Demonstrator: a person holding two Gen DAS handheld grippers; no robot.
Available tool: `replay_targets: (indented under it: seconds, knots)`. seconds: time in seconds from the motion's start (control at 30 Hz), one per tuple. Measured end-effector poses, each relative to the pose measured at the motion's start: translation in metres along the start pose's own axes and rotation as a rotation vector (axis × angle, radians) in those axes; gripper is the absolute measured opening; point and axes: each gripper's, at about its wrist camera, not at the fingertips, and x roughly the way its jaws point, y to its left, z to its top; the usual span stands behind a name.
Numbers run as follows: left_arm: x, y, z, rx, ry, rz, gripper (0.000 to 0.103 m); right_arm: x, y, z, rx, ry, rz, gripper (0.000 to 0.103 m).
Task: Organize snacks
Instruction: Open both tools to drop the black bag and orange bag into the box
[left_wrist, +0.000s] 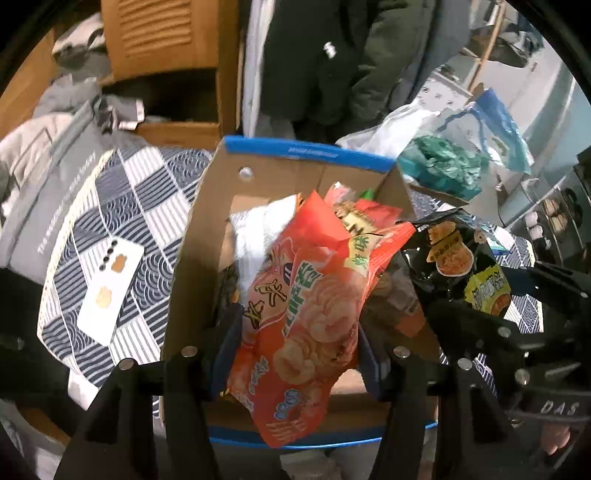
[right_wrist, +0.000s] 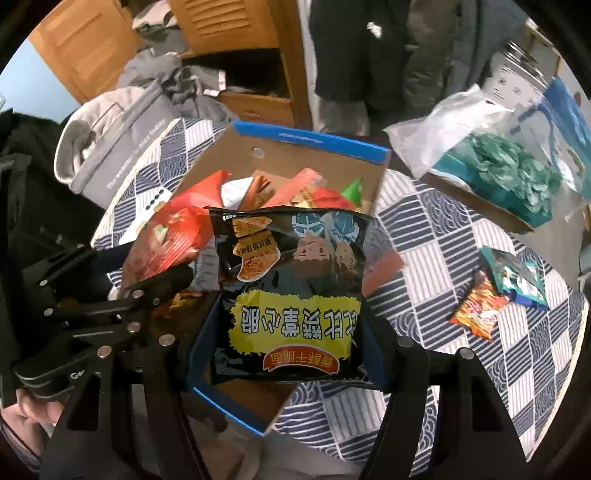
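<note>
The left gripper (left_wrist: 295, 354) pinches an orange snack bag (left_wrist: 306, 310) over the open cardboard box (left_wrist: 207, 236), where more packets lie piled toward twelve o'clock. Only the left wrist view shows the white phone (left_wrist: 110, 291) on the checked cloth (left_wrist: 147, 192) at nine o'clock of the box. The right gripper (right_wrist: 291, 350) pinches a black snack bag (right_wrist: 291, 288) held above the box's near right corner. Only the right wrist view shows two loose packets (right_wrist: 498, 291) lying on the cloth at three o'clock, well apart from the box. Both views show a teal-filled plastic bag (right_wrist: 509, 166) at two o'clock.
</note>
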Motion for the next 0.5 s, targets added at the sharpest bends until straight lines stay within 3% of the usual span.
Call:
replay_targets:
  seconds: [0.13, 0.23, 0.5]
  knots:
    - [0.007, 0.010, -0.002, -0.032, 0.030, 0.019, 0.063, 0.011, 0.008, 0.003, -0.015, 0.021, -0.003, 0.068]
    - [0.005, 0.014, -0.002, -0.050, 0.024, 0.023, 0.069, 0.013, 0.006, 0.005, 0.002, 0.015, -0.021, 0.075]
    - [-0.007, 0.016, 0.005, -0.077, -0.007, -0.009, 0.070, 0.003, -0.008, 0.007, 0.053, -0.007, -0.018, 0.075]
